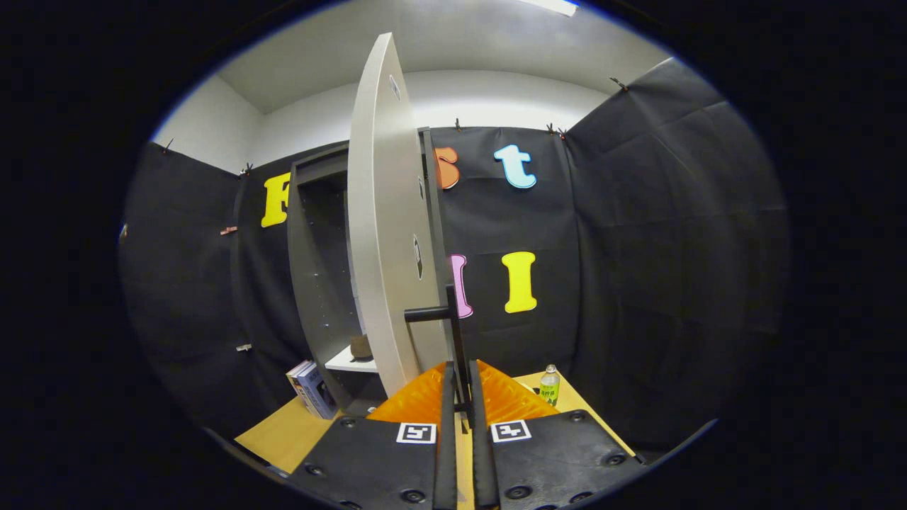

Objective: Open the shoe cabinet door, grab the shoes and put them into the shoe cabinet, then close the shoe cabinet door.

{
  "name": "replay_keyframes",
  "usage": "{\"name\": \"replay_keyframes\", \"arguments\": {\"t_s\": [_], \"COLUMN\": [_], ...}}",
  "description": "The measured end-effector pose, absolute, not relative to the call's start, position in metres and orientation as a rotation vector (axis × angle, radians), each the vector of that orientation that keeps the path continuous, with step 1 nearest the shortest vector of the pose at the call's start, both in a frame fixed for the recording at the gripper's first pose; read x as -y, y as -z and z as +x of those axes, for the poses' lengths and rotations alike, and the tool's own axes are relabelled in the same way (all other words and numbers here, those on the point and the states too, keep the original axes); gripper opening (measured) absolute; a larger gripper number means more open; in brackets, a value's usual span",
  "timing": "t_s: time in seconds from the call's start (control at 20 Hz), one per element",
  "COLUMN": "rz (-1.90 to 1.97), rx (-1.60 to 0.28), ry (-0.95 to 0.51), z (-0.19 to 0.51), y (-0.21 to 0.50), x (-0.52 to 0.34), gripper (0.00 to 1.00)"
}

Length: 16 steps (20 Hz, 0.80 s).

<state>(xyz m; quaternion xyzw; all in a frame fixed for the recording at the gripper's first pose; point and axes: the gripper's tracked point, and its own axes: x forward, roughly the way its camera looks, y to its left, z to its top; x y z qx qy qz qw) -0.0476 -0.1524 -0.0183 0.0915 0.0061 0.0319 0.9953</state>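
Shoe cabinet dark-framed, standing against the black cloth wall beyond the fingers, to their left; door pale, swung well open and seen nearly edge-on, rising from just ahead of the fingertips up to the ceiling line; inner face of door dotted with a few small round holes; door handle a dark bar running upright along the door's outer edge, with a short arm joining it to the panel; gripper clenched on door handle, both fingers pressed in on the bar from either side, only a thin gap left between them where the bar passes; square black-and-white markers set on top of each finger body. Inside the cabinet, a white shelf low down; on that shelf a brown shoe, partly hidden behind the door's edge, too small to tell more. Books leaning against the cabinet's left foot, on the wooden table. Green bottle with a pale cap upright on the table, just beyond the right finger, near the cloth wall; well apart from the cabinet.
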Motion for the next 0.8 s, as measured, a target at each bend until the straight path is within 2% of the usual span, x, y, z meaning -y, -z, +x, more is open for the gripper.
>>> {"name": "replay_keyframes", "arguments": {"t_s": [0.3, 0.4, 0.45, 0.8], "rz": [0.173, 0.189, 0.194, 0.159], "rx": [-0.010, 0.007, 0.020, 0.002], "ry": [-0.008, -0.044, -0.059, -0.272], "z": [-0.060, -0.078, -0.091, -0.126], "y": [0.010, 0.002, 0.000, -0.006], "x": [0.160, 0.161, 0.164, 0.089], "gripper": [0.15, 0.16, 0.22, 0.90]}}
